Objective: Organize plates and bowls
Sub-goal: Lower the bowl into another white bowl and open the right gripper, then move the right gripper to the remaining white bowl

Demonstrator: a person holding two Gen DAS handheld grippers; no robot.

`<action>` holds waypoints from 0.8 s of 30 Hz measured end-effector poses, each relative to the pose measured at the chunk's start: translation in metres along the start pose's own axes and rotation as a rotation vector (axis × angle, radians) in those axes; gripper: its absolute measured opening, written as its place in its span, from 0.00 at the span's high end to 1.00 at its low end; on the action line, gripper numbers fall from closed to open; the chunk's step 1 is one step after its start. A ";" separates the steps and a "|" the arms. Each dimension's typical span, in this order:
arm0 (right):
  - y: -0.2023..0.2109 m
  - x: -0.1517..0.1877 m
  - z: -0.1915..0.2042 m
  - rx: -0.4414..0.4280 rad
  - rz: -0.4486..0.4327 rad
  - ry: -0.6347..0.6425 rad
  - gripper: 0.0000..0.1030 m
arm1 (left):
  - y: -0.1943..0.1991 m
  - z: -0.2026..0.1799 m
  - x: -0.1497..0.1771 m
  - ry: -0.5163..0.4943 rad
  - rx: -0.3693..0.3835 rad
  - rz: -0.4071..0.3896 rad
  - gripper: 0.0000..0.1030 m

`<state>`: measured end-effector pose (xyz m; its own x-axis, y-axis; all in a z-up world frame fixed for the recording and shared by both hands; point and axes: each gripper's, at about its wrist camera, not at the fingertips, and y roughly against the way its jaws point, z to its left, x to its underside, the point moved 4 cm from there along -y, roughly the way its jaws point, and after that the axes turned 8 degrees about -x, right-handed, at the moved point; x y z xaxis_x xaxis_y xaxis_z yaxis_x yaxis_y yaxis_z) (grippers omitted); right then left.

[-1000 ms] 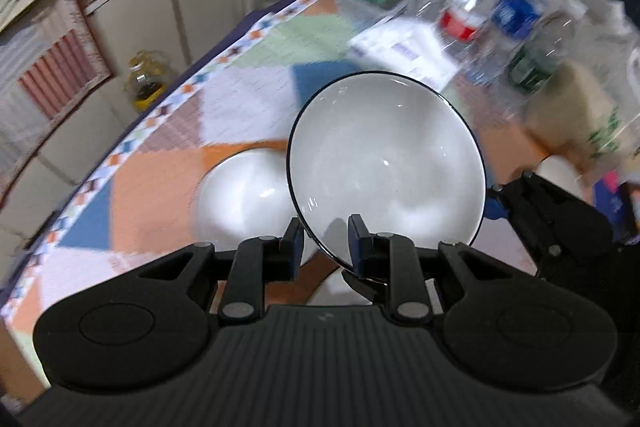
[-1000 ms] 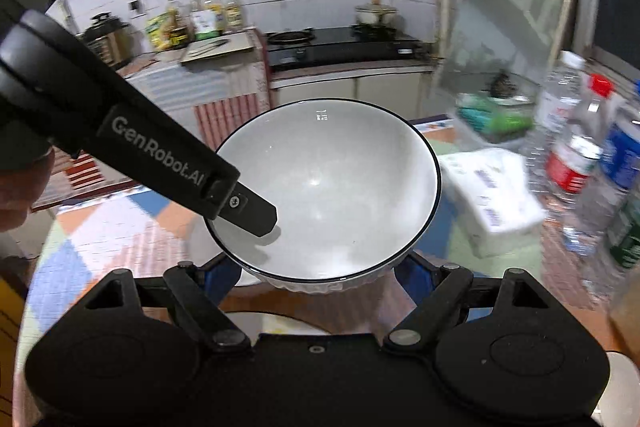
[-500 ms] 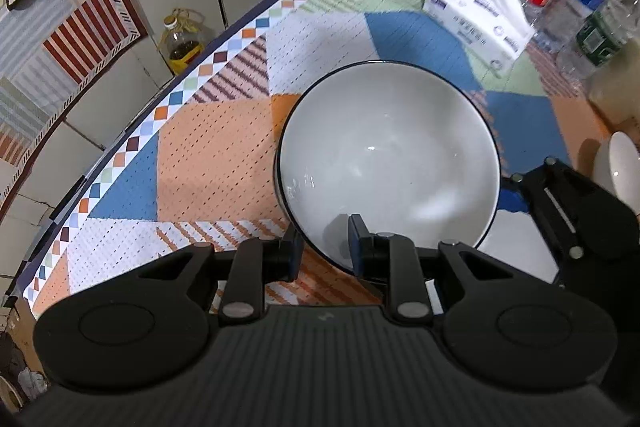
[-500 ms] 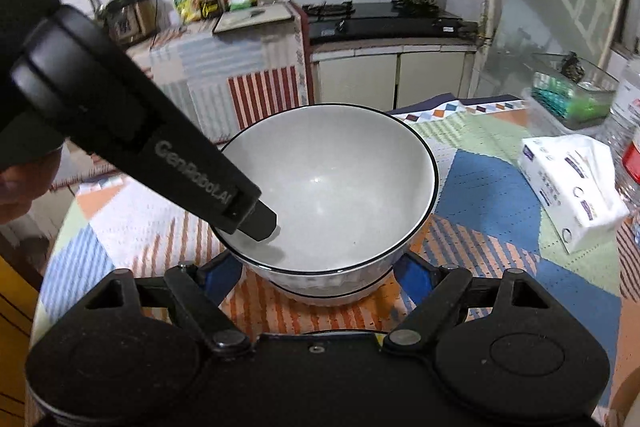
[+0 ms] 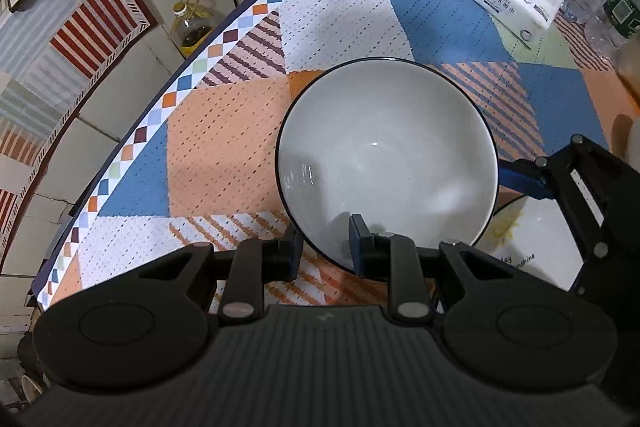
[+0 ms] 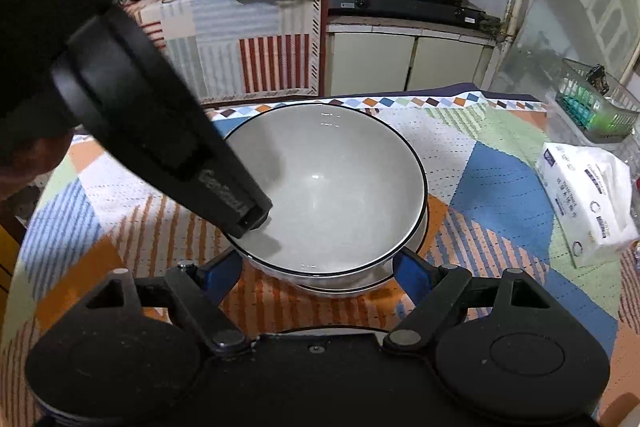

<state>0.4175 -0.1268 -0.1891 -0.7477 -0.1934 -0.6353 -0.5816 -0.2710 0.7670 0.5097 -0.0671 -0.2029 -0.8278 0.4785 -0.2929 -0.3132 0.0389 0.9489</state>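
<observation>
bowl [image 5: 386, 155] seen at frame centre, nested in second bowl [image 6: 418, 241] on tablecloth [image 5: 224, 131]; nothing held inside. plate [image 5: 536, 243] seen lower right. left gripper [image 5: 323, 243] clamped on near rim, one finger inside. right gripper [image 6: 318, 269] spread wide, jaws flanking bowl; contact unclear. versus 1 s ago: bowl lowered from air into second bowl.

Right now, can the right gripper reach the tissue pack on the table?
Probably yes: the right gripper is open around the bowl stack, holding nothing, and bare tablecloth lies before the tissue pack.
</observation>
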 end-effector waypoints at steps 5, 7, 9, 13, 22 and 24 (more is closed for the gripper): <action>-0.006 0.001 -0.003 0.057 0.024 -0.027 0.17 | -0.004 -0.001 -0.006 0.028 0.013 0.003 0.73; -0.007 0.002 -0.003 0.067 0.021 -0.032 0.16 | -0.002 0.000 -0.008 0.038 0.004 -0.011 0.69; -0.006 0.002 -0.003 0.079 0.008 -0.041 0.16 | 0.001 0.002 -0.008 0.058 0.008 -0.010 0.67; 0.014 0.005 -0.008 0.076 -0.032 -0.109 0.15 | 0.019 0.004 -0.002 0.064 0.024 -0.040 0.64; 0.106 0.033 -0.028 0.147 -0.146 -0.202 0.15 | 0.082 -0.014 0.019 0.068 0.091 -0.111 0.62; 0.125 0.041 -0.033 0.176 -0.156 -0.206 0.15 | 0.095 -0.025 0.023 0.053 0.108 -0.125 0.62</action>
<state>0.3247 -0.1995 -0.1226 -0.6835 0.0382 -0.7290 -0.7278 -0.1118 0.6766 0.4497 -0.0741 -0.1227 -0.8100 0.4168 -0.4124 -0.3659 0.1902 0.9110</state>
